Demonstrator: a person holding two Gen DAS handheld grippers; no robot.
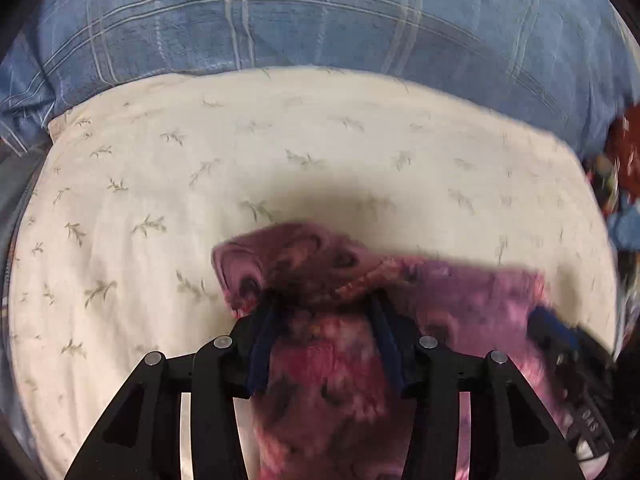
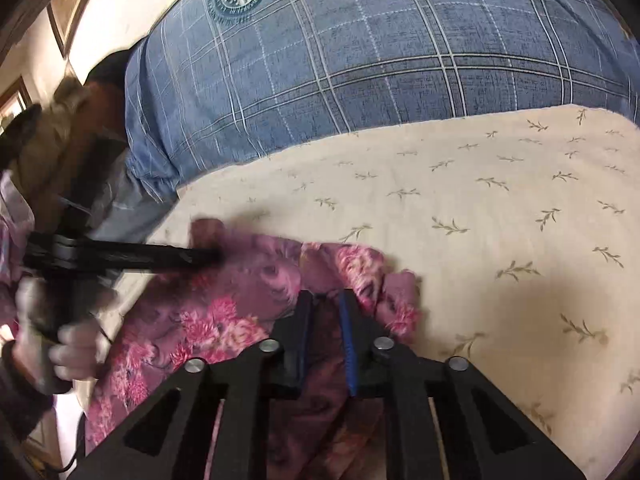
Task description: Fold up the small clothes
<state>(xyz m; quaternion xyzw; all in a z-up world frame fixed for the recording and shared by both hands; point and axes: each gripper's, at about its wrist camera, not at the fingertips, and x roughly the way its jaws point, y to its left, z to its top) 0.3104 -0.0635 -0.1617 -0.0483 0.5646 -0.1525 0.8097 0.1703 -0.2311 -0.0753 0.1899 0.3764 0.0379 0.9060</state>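
Note:
A small pink-purple floral garment lies bunched on a cream leaf-print sheet. My left gripper has its fingers closed around a thick fold of the garment near its left end. My right gripper is shut on the garment near its right edge, with cloth between the jaws. The left gripper shows blurred at the left of the right wrist view, held by a gloved hand. The right gripper shows blurred at the right edge of the left wrist view.
A large blue plaid pillow lies behind the cream sheet, also in the right wrist view. Red and dark clothes pile at the far right. A brown garment and a wall with a picture frame sit at the left.

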